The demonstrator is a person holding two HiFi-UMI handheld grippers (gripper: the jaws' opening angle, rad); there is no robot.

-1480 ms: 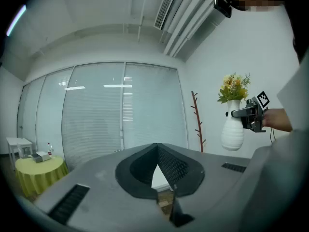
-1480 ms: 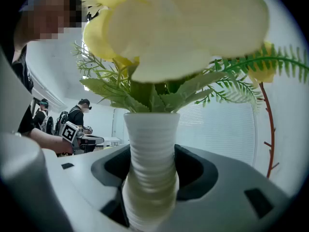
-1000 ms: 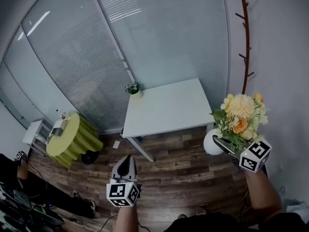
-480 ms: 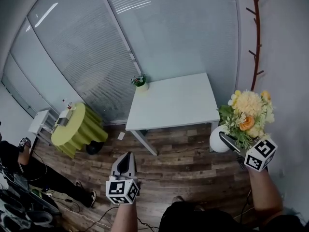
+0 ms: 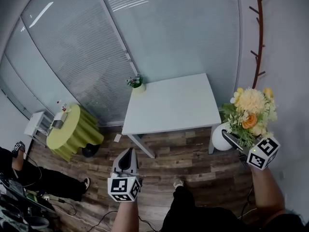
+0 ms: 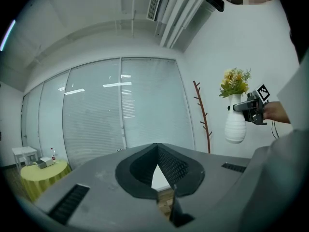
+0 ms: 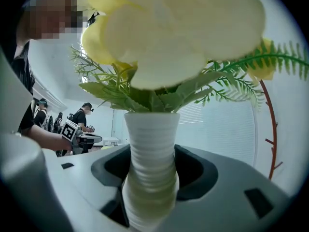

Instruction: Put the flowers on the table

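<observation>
Carrying stage, placement not done. You have the flowers [image 5: 251,111] in their white vase [image 5: 218,138] in the air just off the counter's [image 5: 169,105] near right corner, not yet over its top. Right tongs [image 5: 228,138] are clamped on the vase's ribbed neck; the vase is upright with the blooms above the jaws. Left tongs [image 5: 127,153] are closed together with nothing between them, over the floor just short of the counter's near left corner. The counter top is bare apart from a small potted plant [image 5: 135,82] at its far left corner. Left to do, as I read it: bring the vase over the counter, set it down upright, let go.
</observation>
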